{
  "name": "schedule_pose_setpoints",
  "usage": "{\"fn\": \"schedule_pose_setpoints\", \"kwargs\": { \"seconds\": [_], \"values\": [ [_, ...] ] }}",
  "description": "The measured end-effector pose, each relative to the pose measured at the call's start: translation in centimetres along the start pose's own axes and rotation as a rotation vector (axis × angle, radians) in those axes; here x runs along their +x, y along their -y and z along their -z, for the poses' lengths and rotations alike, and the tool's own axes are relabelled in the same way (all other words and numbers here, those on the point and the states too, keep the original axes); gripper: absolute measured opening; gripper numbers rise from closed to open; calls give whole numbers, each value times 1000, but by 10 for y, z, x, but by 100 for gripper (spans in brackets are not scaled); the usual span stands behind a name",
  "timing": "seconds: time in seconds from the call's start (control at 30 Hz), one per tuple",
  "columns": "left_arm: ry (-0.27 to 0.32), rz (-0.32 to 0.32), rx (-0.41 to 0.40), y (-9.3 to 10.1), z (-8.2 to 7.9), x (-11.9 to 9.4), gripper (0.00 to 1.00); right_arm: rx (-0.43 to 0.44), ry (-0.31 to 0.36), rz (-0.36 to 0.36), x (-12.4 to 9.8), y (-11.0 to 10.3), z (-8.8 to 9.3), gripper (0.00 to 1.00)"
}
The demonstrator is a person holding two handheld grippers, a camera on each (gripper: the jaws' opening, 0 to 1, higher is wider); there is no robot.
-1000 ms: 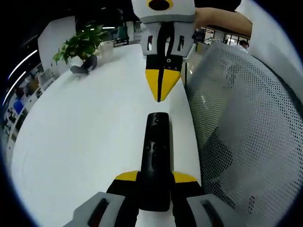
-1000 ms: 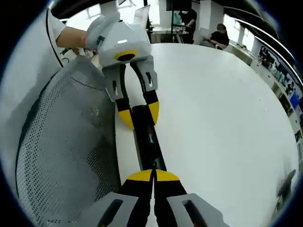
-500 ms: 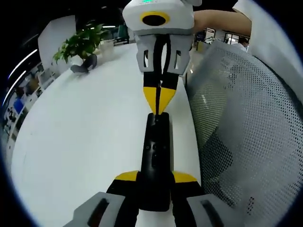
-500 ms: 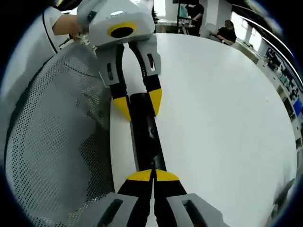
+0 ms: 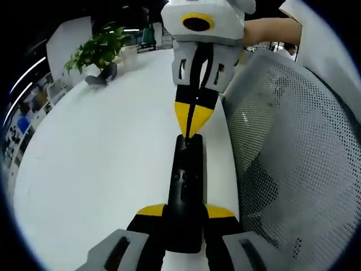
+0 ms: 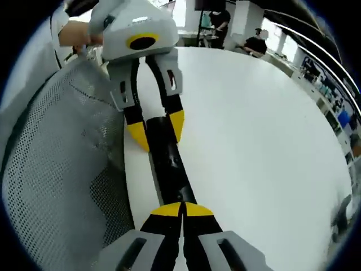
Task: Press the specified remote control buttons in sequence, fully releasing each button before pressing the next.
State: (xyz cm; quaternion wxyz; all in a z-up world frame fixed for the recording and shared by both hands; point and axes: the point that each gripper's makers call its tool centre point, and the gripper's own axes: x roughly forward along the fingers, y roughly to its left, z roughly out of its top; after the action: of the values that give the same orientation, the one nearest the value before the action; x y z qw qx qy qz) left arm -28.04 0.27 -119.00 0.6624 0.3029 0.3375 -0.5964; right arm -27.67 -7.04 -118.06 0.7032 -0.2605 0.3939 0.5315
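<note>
A long black remote control (image 5: 186,180) lies lengthwise over the white table (image 5: 101,158). My left gripper (image 5: 185,212) is shut on its near end, yellow fingertips on either side. From the top of the left gripper view my right gripper (image 5: 190,133) comes down shut, its yellow tip touching the remote's far end. In the right gripper view my right gripper (image 6: 182,205) is shut, its tip resting on the remote control (image 6: 169,164). At the other end the left gripper (image 6: 157,131) clamps the remote.
A grey mesh chair back (image 5: 293,158) stands close beside the remote, also seen as the mesh chair back (image 6: 56,169). A potted plant (image 5: 98,51) sits at the table's far side. A person's hand (image 5: 271,28) holds the right gripper. People (image 6: 256,42) sit beyond the table.
The right gripper's shut tip has come down from above the table onto the remote's far end and stays there. The left gripper has kept its hold.
</note>
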Motion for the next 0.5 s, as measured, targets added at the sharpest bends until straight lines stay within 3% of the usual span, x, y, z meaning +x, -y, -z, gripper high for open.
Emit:
{"fn": "schedule_pose_setpoints", "kwargs": {
  "seconds": [0.3, 0.47, 0.5],
  "values": [
    [-40, -2, 2, 0, 0, 0, 25, -105, -14, -16, 5, -4, -10, 0],
    [-40, -3, -2, 0, 0, 0, 25, -224, -72, -23, 9, -4, -8, 0],
    [-41, -3, -2, 0, 0, 0, 25, -212, -93, -21, 9, -4, -6, 0]
  ]
}}
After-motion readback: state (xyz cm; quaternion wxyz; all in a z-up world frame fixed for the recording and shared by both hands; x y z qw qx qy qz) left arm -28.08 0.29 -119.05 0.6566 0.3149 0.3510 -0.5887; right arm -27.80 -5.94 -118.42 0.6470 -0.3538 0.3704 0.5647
